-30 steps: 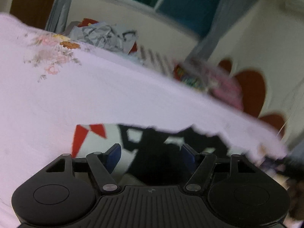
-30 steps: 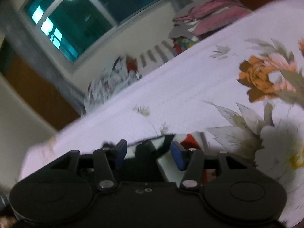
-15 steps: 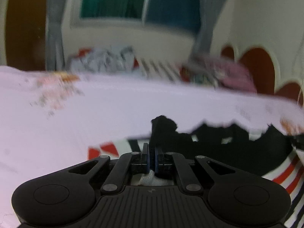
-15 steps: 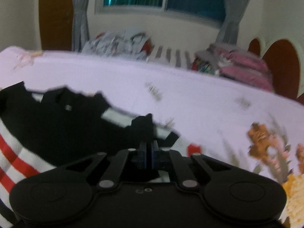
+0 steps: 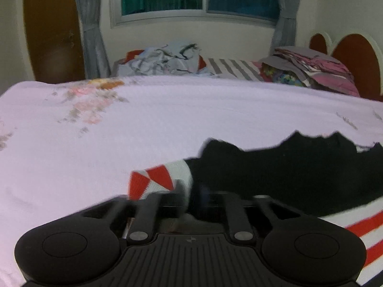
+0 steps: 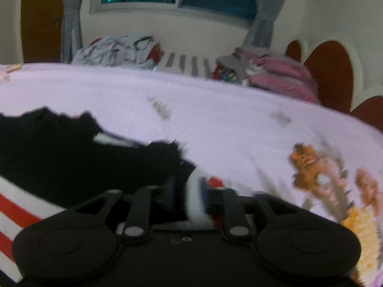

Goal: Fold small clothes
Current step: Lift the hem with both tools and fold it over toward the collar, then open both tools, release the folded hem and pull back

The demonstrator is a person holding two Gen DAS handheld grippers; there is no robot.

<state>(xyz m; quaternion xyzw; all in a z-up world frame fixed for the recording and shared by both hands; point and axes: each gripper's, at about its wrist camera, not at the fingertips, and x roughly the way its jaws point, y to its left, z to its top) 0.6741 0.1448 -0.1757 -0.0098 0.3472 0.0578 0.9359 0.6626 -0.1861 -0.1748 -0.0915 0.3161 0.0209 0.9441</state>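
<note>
A small black top [image 5: 287, 174] with red and white stripes lies on a pale lilac flowered bed sheet [image 5: 167, 119]. Its left sleeve [image 5: 155, 181], white with red triangles, lies just ahead of my left gripper [image 5: 191, 193]. That gripper's jaws are opening, and the sleeve's white edge sits loosely between them. In the right wrist view the same top [image 6: 59, 148] spreads to the left. My right gripper [image 6: 188, 191] is also opening, with a white fold of the other sleeve [image 6: 195, 198] standing between its blurred fingers.
Crumpled grey clothes [image 5: 165, 59], a grey-striped cloth [image 5: 232, 68] and a stack of folded pink clothes [image 5: 316, 71] lie along the far side of the bed. A brown headboard [image 5: 354, 57] stands at the right. Beyond are a window, curtains and a door.
Both views have rolled level. The jaws stood apart over the top, then pinched shut on black cloth. Now both pairs have parted again and the pinched cloth has slackened.
</note>
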